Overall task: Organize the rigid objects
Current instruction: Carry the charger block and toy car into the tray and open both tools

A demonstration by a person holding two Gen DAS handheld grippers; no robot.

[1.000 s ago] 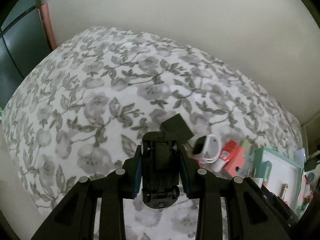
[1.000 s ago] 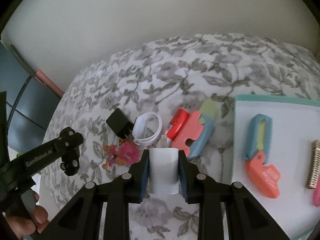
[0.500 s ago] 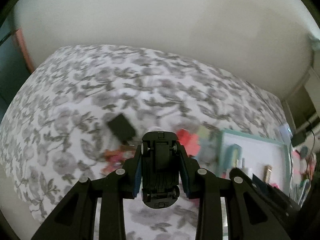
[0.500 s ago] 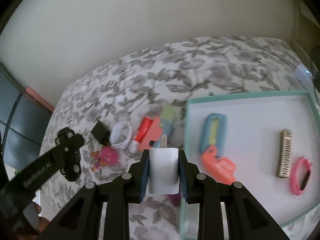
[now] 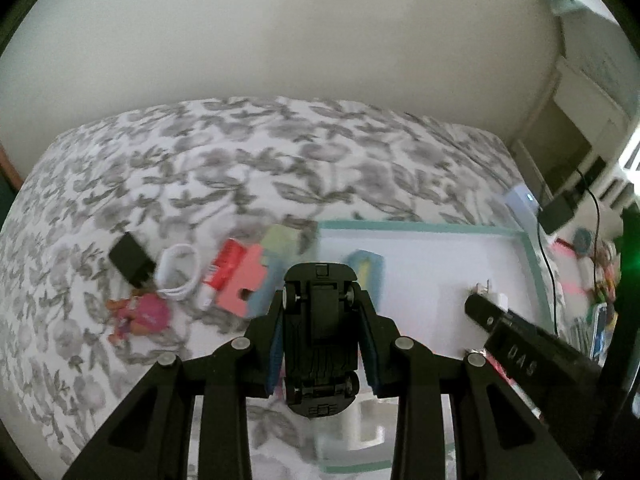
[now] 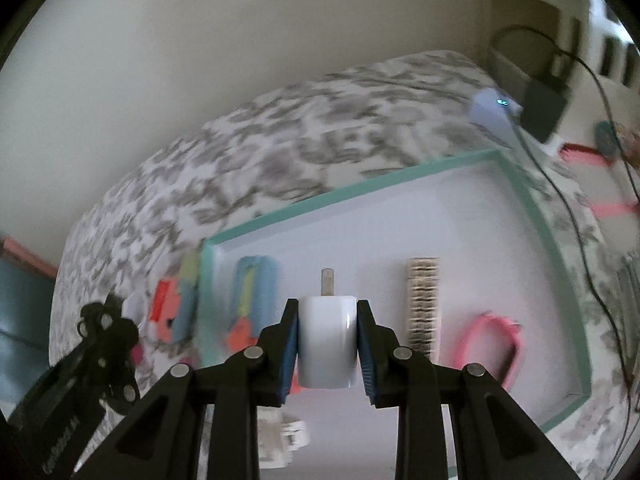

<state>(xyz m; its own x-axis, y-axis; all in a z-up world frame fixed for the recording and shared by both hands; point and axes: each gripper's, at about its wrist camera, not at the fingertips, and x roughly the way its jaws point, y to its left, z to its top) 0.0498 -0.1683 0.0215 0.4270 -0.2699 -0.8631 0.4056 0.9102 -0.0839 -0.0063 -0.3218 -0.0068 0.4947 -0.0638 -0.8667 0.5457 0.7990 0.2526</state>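
Note:
My left gripper (image 5: 320,312) is shut on a black toy car (image 5: 318,336), belly up, held above the left edge of the white tray with the teal rim (image 5: 420,227). My right gripper (image 6: 327,320) is shut on a white plug adapter (image 6: 327,340), prongs forward, held over the tray (image 6: 360,188). The right gripper also shows in the left wrist view (image 5: 486,300). The tray holds a blue and orange toy (image 6: 252,292), a beige comb (image 6: 423,300) and a pink band (image 6: 490,340).
On the flowered bedspread left of the tray lie a black charger (image 5: 130,258), a coiled white cable (image 5: 180,270), a red tube (image 5: 222,270), a coral and blue toy (image 5: 250,284) and a pink doll (image 5: 140,314). A wall stands behind. Cables and clutter (image 6: 560,92) sit at right.
Both grippers have swung to the right with their loads. The tray has come to the middle of both views, and the right gripper now hangs over it.

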